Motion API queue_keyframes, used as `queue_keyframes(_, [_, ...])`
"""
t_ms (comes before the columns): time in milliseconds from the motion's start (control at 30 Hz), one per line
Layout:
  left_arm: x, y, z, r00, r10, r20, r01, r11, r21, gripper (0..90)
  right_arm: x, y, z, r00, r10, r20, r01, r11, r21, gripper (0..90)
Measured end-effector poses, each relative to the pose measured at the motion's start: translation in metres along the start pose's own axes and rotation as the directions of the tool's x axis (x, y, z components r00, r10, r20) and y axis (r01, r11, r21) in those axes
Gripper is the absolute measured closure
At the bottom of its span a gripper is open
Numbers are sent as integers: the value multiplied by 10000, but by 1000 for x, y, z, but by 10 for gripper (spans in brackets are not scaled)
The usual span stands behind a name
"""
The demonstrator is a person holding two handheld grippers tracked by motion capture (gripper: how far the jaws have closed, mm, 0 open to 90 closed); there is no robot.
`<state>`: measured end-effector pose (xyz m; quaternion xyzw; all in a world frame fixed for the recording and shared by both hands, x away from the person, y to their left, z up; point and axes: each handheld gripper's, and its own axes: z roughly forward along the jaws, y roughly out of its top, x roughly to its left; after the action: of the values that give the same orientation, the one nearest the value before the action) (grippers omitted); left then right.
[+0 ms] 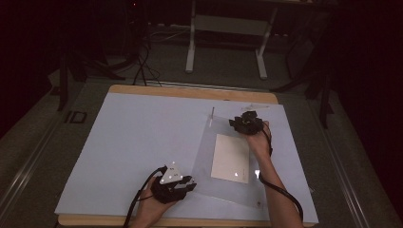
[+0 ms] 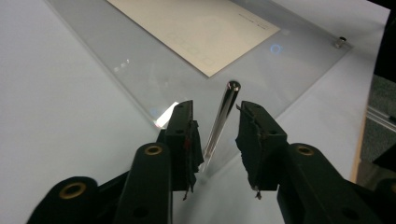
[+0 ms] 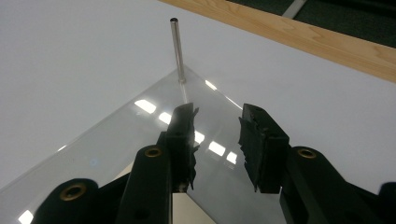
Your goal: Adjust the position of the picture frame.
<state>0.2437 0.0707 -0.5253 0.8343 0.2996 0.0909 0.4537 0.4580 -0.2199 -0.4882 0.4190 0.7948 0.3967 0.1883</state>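
1. Lying flat on the pale blue sheet that covers the wooden table is a clear acrylic panel, with a cream paper under or inside it.
2. The left gripper sits at the panel's near corner, jaws spread apart around an upright metal post without clamping it.
3. The right gripper hovers over the far corner, jaws released and holding nothing, just short of a second upright metal pin.

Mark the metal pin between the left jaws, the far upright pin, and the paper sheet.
Metal pin [image 2: 223,114], left gripper view, mid-shaft.
Upright pin [image 3: 176,46], right gripper view, mid-shaft.
Paper sheet [image 1: 231,157], high view, centre.
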Motion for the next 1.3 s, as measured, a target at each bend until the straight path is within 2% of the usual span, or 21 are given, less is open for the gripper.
queue_keyframes(133, [-3, -1, 9, 9999, 87, 50, -88, 9998, 180, 689, 1, 1, 4, 10000, -21, -1, 21, 10000, -7, 656])
queue_keyframes(200, [-7, -1, 13, 9998, 156, -142, -154, 9997, 202, 708, 3, 3, 8, 9999, -116, -11, 117, 9999, 47, 668])
queue_keyframes(333, [-4, -2, 14, 9994, -93, -319, 99, 9998, 180, 816, 6, 8, 15, 9997, -231, -78, 231, 9997, 42, 676])
queue_keyframes(433, [-7, -2, 14, 9977, 258, -626, -246, 9995, 194, 837, 10, 13, 23, 9993, -357, -58, 357, 9993, 58, 707])
queue_keyframes(700, [-10, -2, 15, 9963, 224, -824, -214, 9997, 125, 813, 18, 29, 44, 9986, -509, -168, 510, 9987, 63, 717])
queue_keyframes(900, [-14, -2, 16, 9944, 228, -1029, -224, 9997, 55, 782, 23, 38, 66, 9989, -394, -268, 396, 9992, 87, 716])
queue_keyframes(1000, [-15, -2, 18, 9930, 211, -1159, -206, 9998, 50, 782, 25, 39, 78, 9990, -364, -261, 371, 9989, 272, 738])
queue_keyframes(1067, [-15, -3, 18, 9910, 268, -1311, -258, 9996, 95, 798, 26, 37, 86, 9992, -370, -117, 375, 9985, 391, 781])
queue_keyframes(1133, [-14, -3, 19, 9919, 136, -1264, -130, 9999, 49, 816, 27, 36, 92, 9996, -291, 64, 288, 9984, 492, 808])
queue_keyframes(1300, [-16, -4, 20, 9894, 162, -1443, -166, 9999, -15, 815, 27, 34, 98, 9999, -66, 76, 63, 9995, 320, 836])
